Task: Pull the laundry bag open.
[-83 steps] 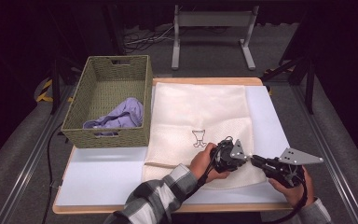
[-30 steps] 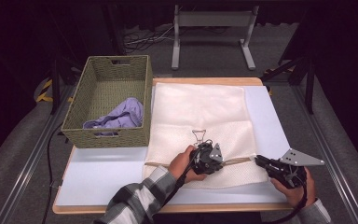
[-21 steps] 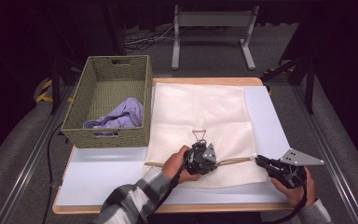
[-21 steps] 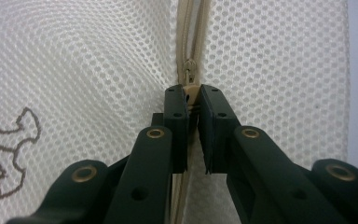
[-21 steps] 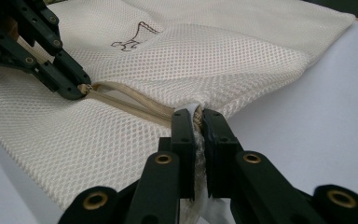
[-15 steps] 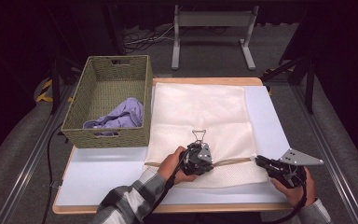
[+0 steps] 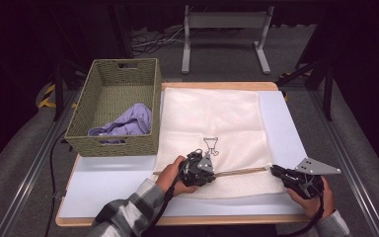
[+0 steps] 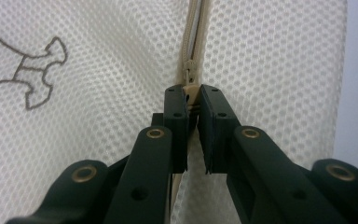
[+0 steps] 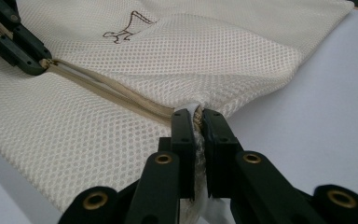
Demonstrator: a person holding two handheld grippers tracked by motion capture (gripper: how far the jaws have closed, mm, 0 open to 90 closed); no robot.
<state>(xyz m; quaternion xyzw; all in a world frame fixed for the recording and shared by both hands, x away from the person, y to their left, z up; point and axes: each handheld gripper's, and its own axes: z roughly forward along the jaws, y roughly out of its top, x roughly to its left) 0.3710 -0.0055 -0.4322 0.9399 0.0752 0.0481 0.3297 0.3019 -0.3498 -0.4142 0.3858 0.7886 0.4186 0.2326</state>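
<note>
Cream mesh laundry bag (image 7: 212, 128) is laid flat on the pale desk (image 7: 103, 182), right of a woven basket (image 7: 113, 106) holding purple cloth (image 7: 126, 123). Its zipper pull (image 8: 189, 88) is pinched by the left hand-held gripper (image 8: 192, 95), moved leftward along the zipper since 2.8 s ago. The bag's right edge is clamped by the right hand-held gripper (image 9: 196, 119). Dark room behind.

Room: dark, black backdrop round you, light falls on table only.
Table (image 7: 103, 182): pale blue-white top w/ wood edge, right in front of you.
Floor (image 7: 24, 163): grey carpet, metal rails (image 7: 22, 177) along both sides.
Far end: white metal stand (image 7: 224, 22), cables (image 7: 153, 44) on floor nr it.
Left edge: yellow-black tape (image 7: 44, 96).
</note>
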